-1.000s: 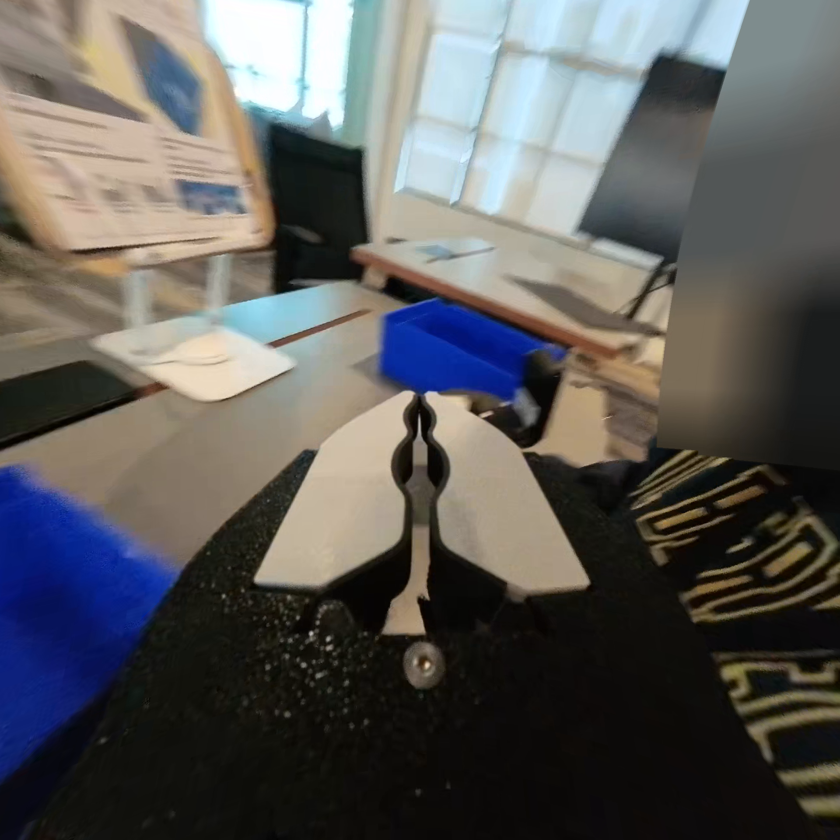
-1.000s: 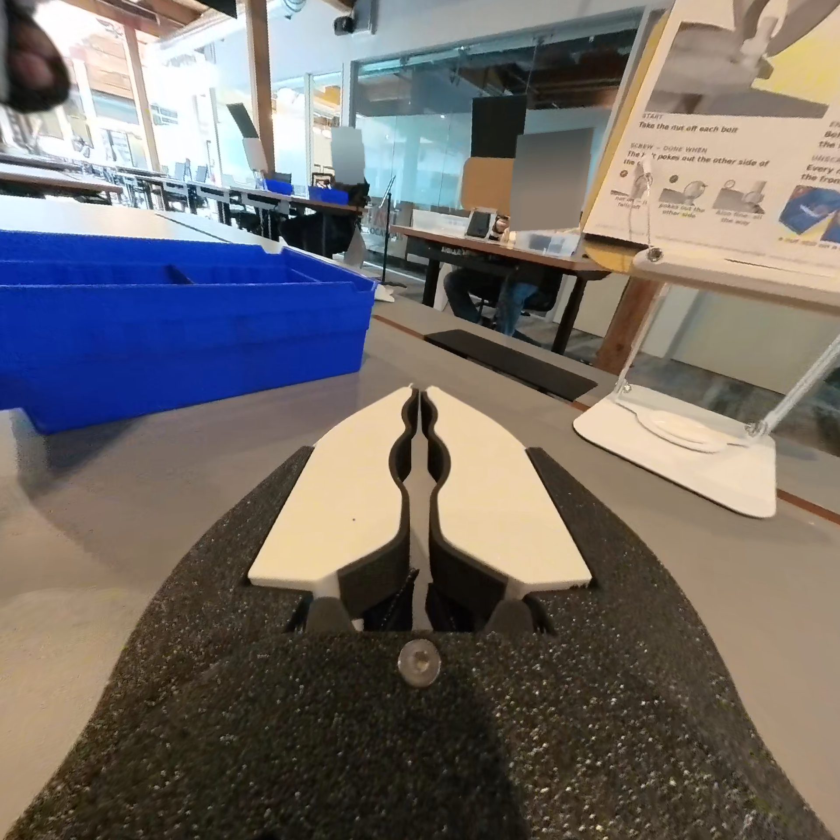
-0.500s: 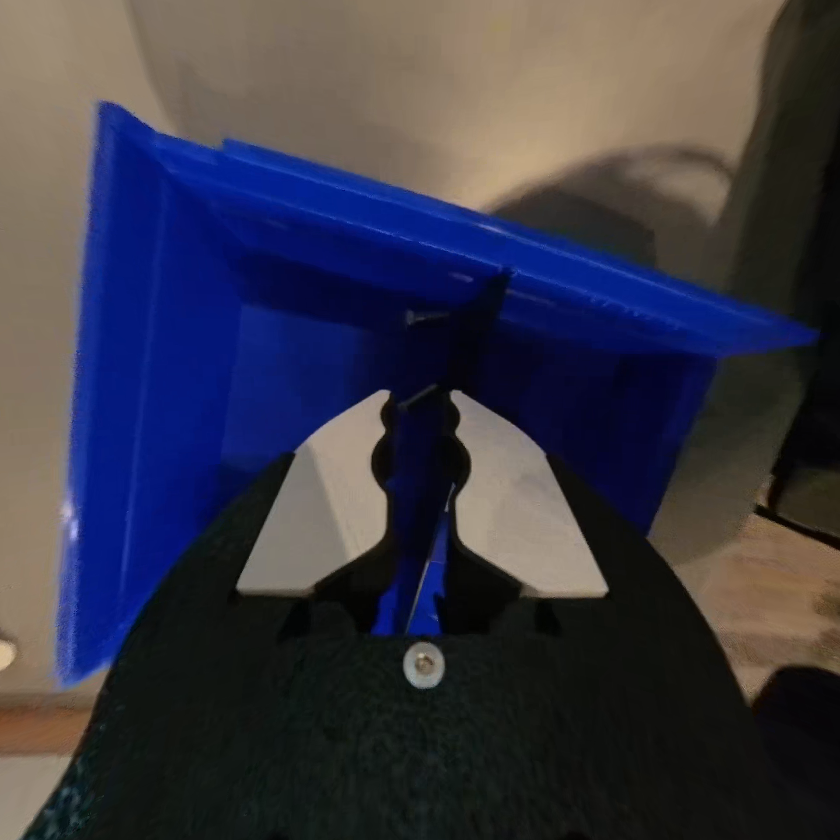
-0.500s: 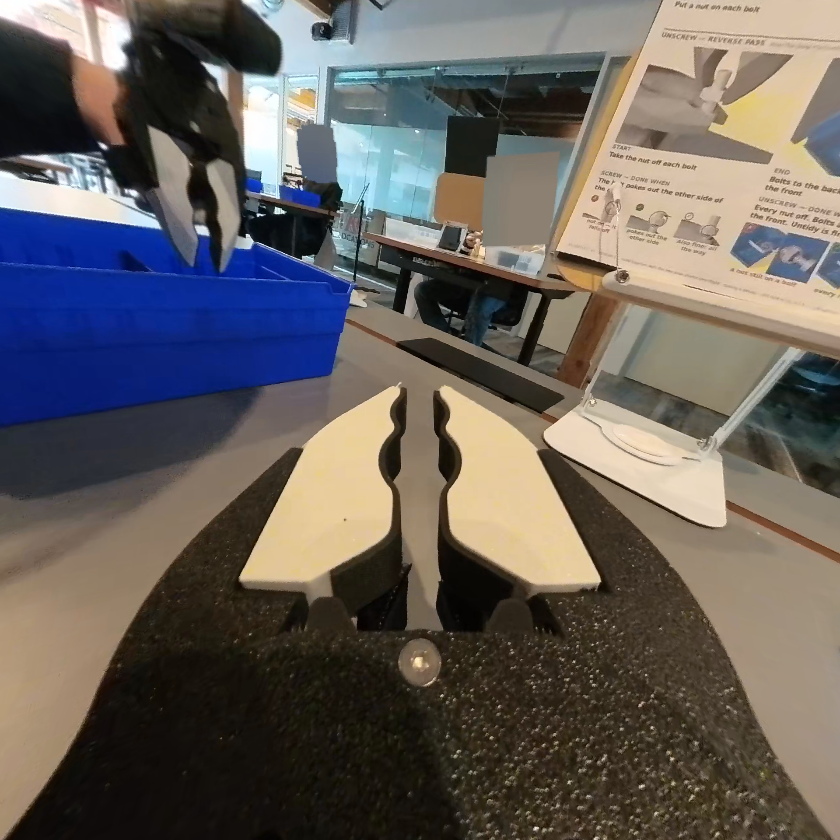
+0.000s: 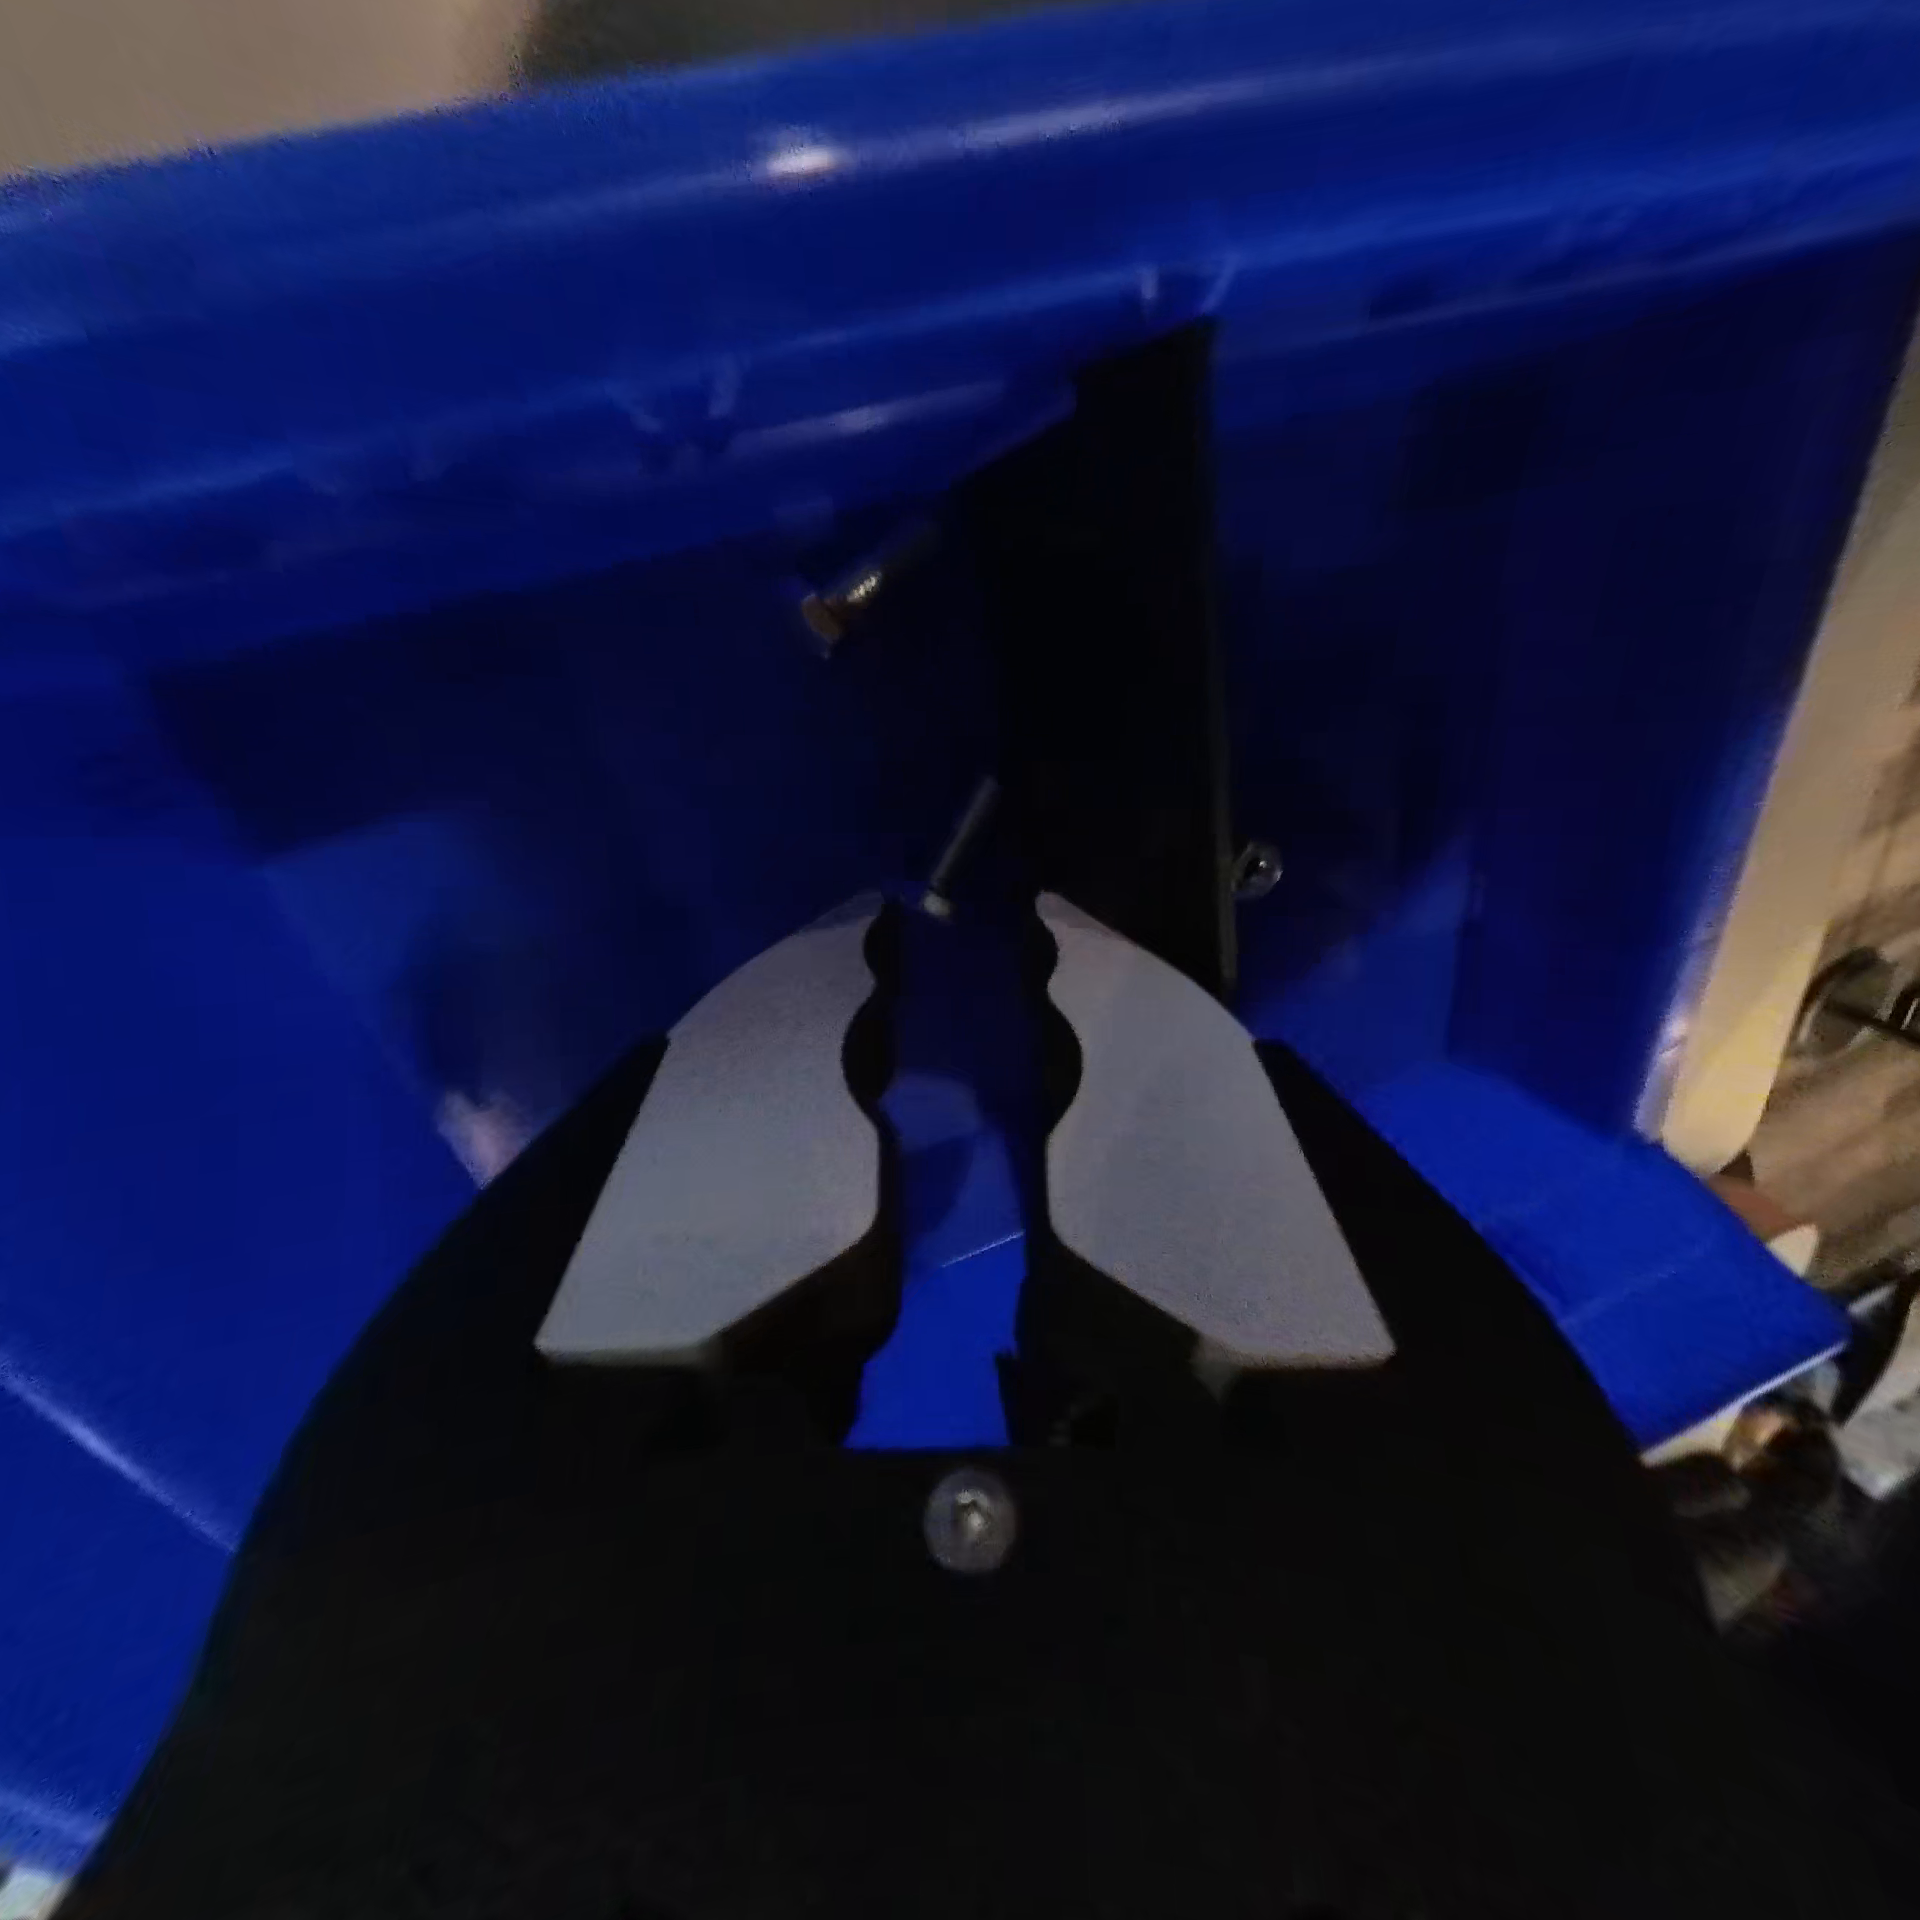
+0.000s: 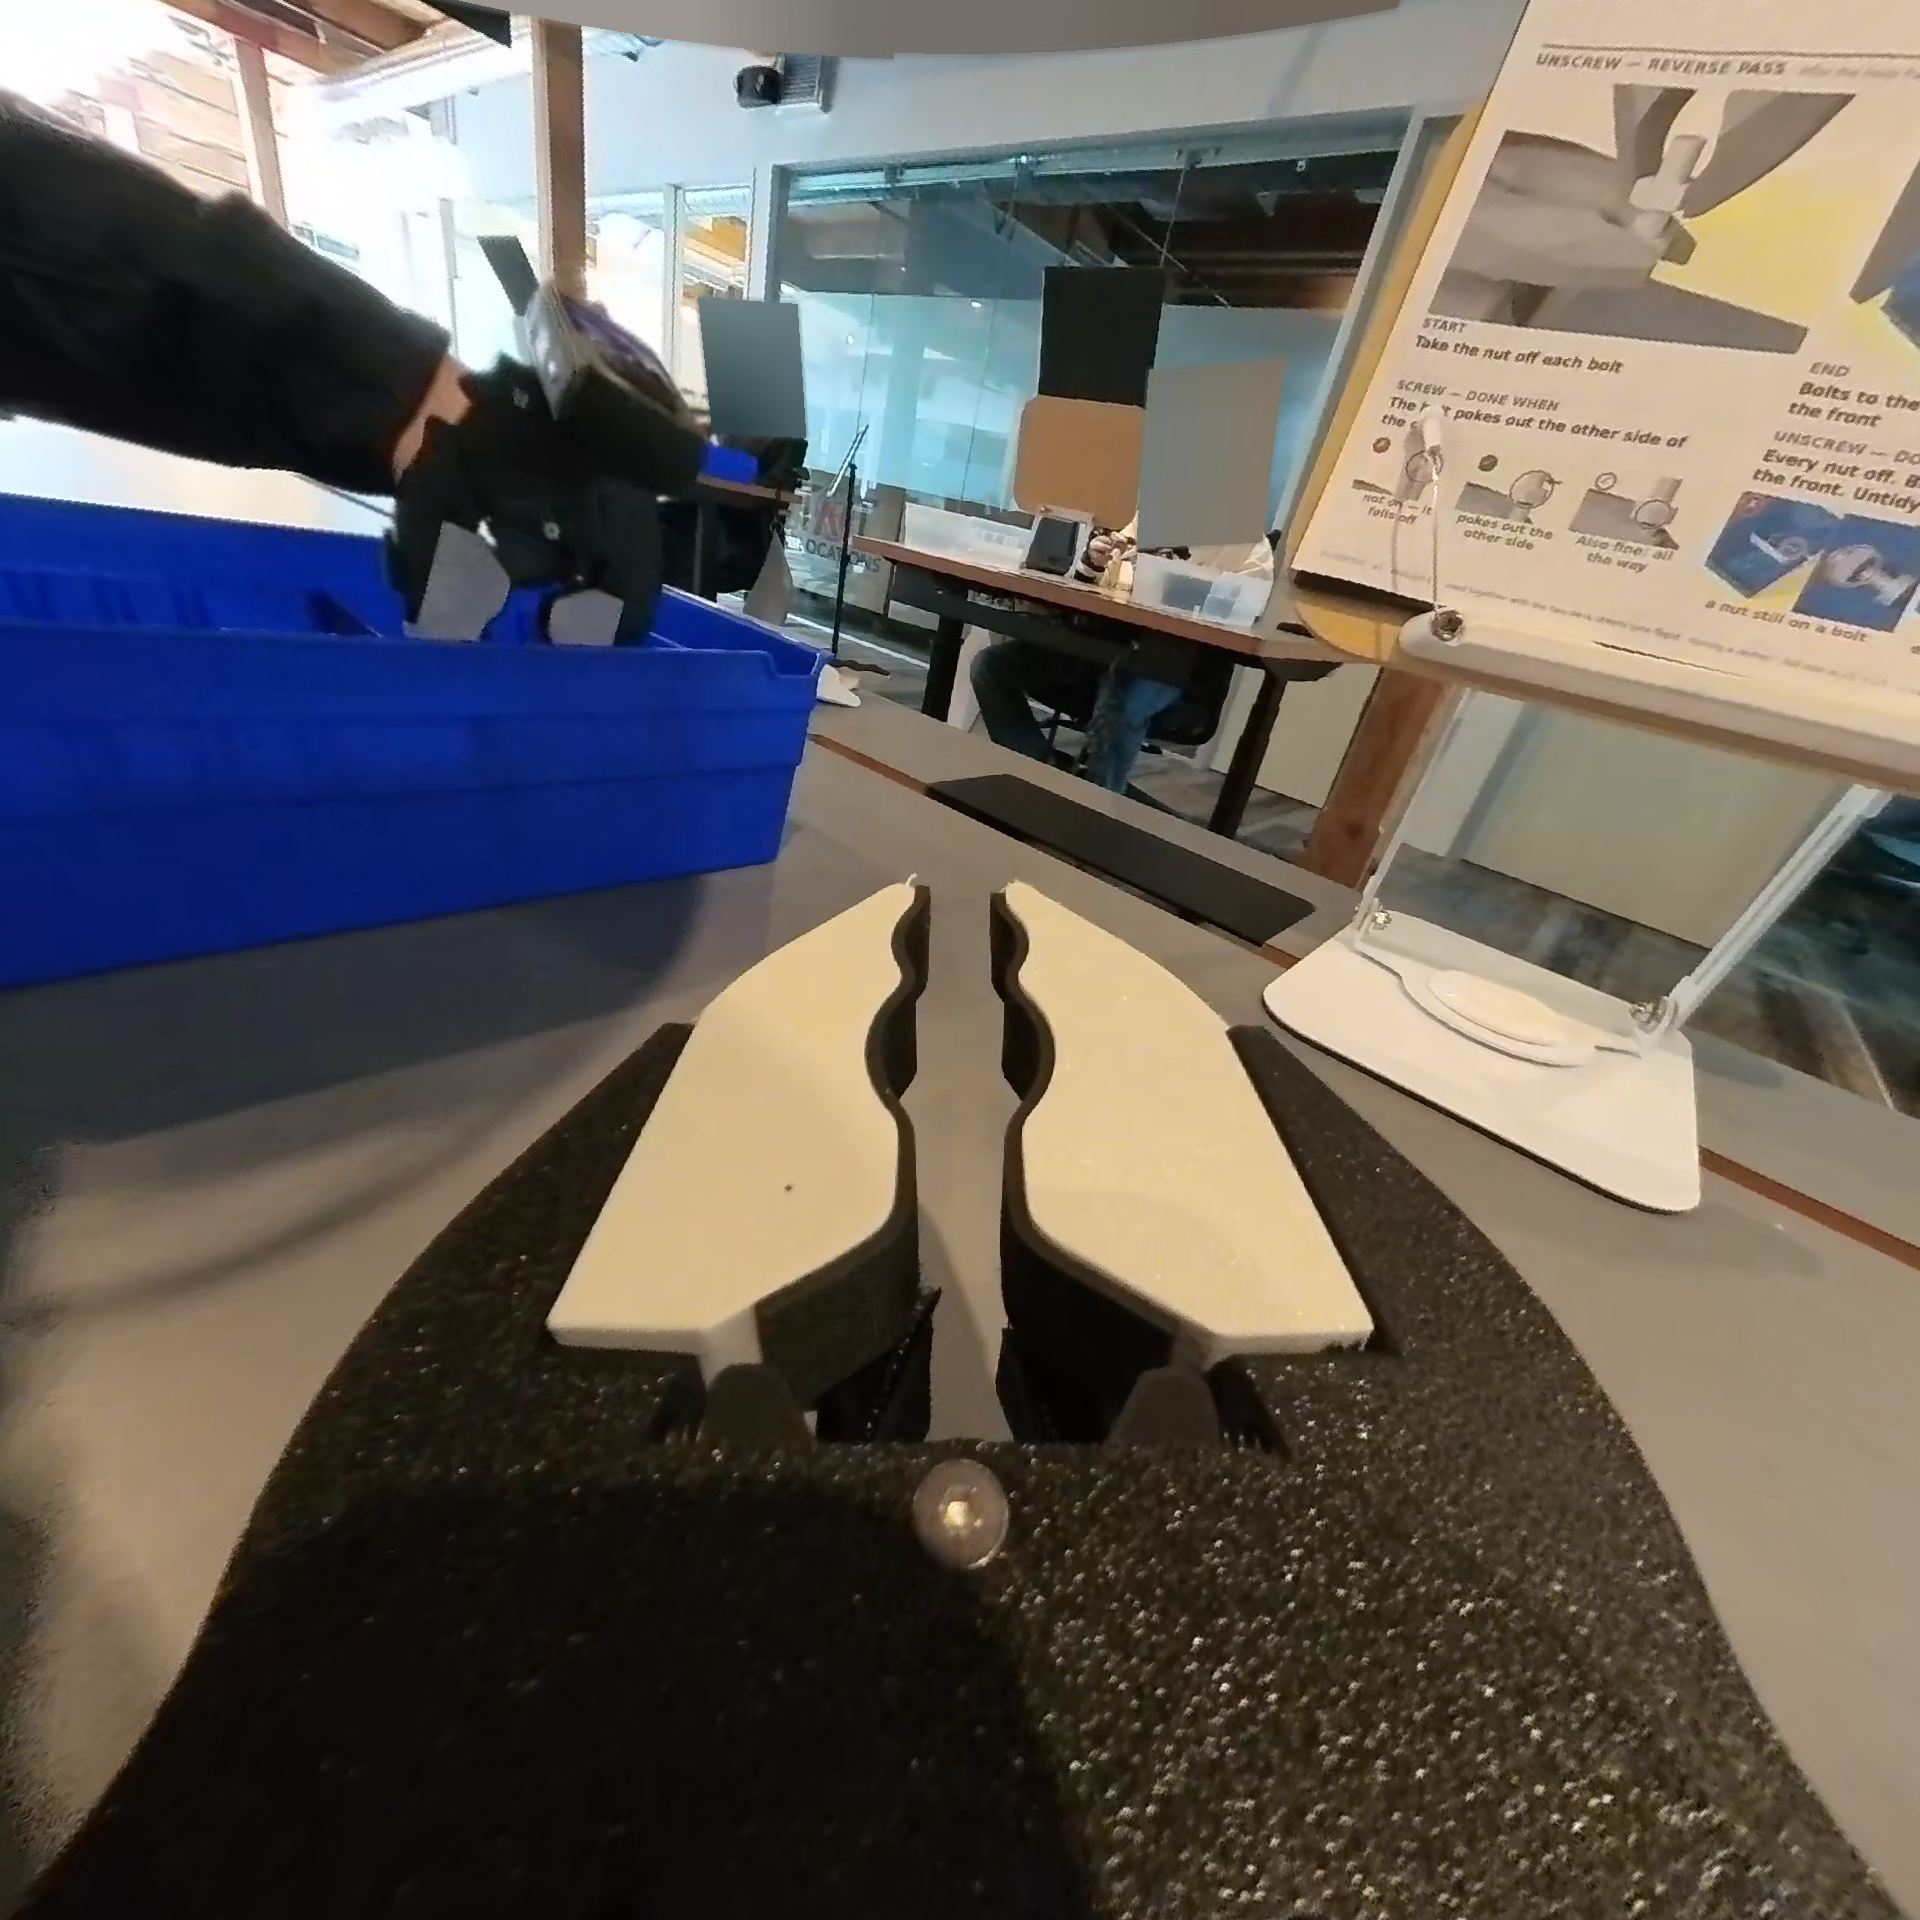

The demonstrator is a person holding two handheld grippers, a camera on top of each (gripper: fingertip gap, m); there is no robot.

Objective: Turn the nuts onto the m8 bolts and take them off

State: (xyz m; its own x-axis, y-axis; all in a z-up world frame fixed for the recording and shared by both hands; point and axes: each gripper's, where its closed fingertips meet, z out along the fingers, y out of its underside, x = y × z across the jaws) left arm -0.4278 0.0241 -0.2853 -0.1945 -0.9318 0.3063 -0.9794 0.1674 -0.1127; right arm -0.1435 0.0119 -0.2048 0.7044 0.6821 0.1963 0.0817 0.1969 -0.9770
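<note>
Down inside the blue bin [image 5: 436,343] your left tool [image 5: 961,904] hangs with its two fingers parted and nothing between them. That view is dark and smeared, so little reads clearly. You can count three small metal pieces: one flat-headed piece [image 5: 842,608] near the far wall, one slim bolt [image 5: 961,847] just ahead of the left fingertip, whether touching it you cannot tell, and one rounded shiny piece [image 5: 1257,864] past the black divider [image 5: 1122,644], too blurred to tell nut from bolt head. The bin's left side and bottom run out of frame.

Over at the right wrist view, the same bin [image 6: 395,769] stands on the grey counter [image 6: 312,1060], its left part cut off and its contents hidden behind the near wall. Your left tool [image 6: 514,613] dips into it, fingertips lost below the rim, a dark sleeve [image 6: 187,343] behind it. Your right tool [image 6: 956,904] hovers low over the counter, released, two pale fingers slightly apart on bare air. One black pad [image 6: 1122,868] lies beyond, then one white stand [image 6: 1496,1049] carrying one instruction sheet [image 6: 1621,343], cropped at the right edge.
</note>
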